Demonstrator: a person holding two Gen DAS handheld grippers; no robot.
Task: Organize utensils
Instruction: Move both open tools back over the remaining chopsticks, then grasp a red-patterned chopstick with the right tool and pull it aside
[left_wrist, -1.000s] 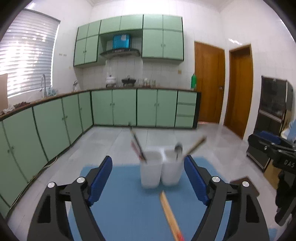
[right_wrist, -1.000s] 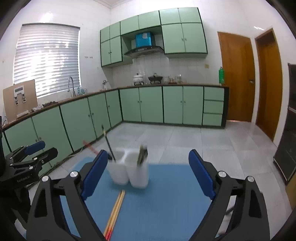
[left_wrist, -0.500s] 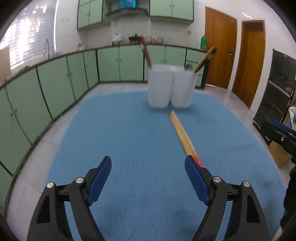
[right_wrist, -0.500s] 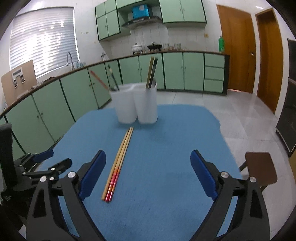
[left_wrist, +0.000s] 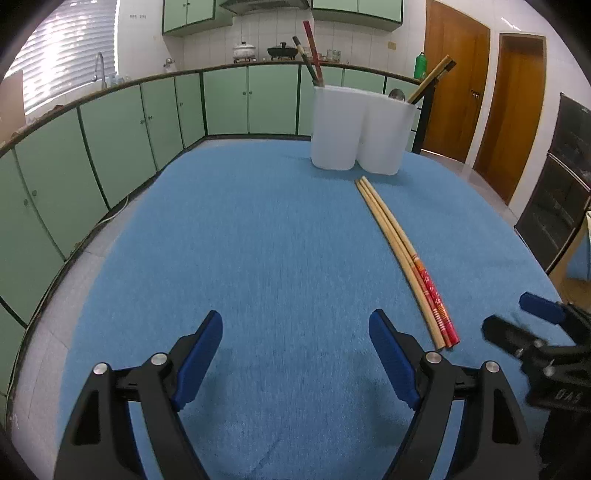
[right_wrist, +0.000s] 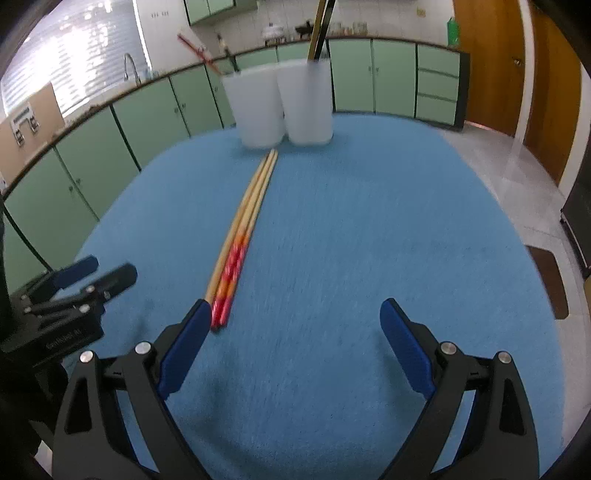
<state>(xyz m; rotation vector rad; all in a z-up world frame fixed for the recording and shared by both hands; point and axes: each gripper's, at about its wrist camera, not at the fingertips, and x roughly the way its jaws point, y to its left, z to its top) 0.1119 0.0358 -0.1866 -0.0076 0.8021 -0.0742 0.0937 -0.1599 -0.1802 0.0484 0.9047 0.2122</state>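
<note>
A pair of wooden chopsticks (left_wrist: 402, 254) with red ends lies on the blue mat (left_wrist: 258, 258), pointing at two white holders (left_wrist: 360, 134) that stand side by side and hold several utensils. My left gripper (left_wrist: 295, 354) is open and empty, low over the mat, left of the red ends. My right gripper (right_wrist: 293, 343) is open and empty; the chopsticks (right_wrist: 242, 236) end just beside its left finger (right_wrist: 183, 350). The holders (right_wrist: 282, 105) stand beyond them.
The mat (right_wrist: 369, 240) covers a table in a kitchen with green cabinets (left_wrist: 110, 136). The right gripper shows at the right edge of the left wrist view (left_wrist: 543, 343); the left gripper shows at the left of the right wrist view (right_wrist: 66, 291).
Both grippers have dropped and pulled back toward the near end of the mat. The holders now stand farther off and the chopsticks lie close in front. Both stay open.
</note>
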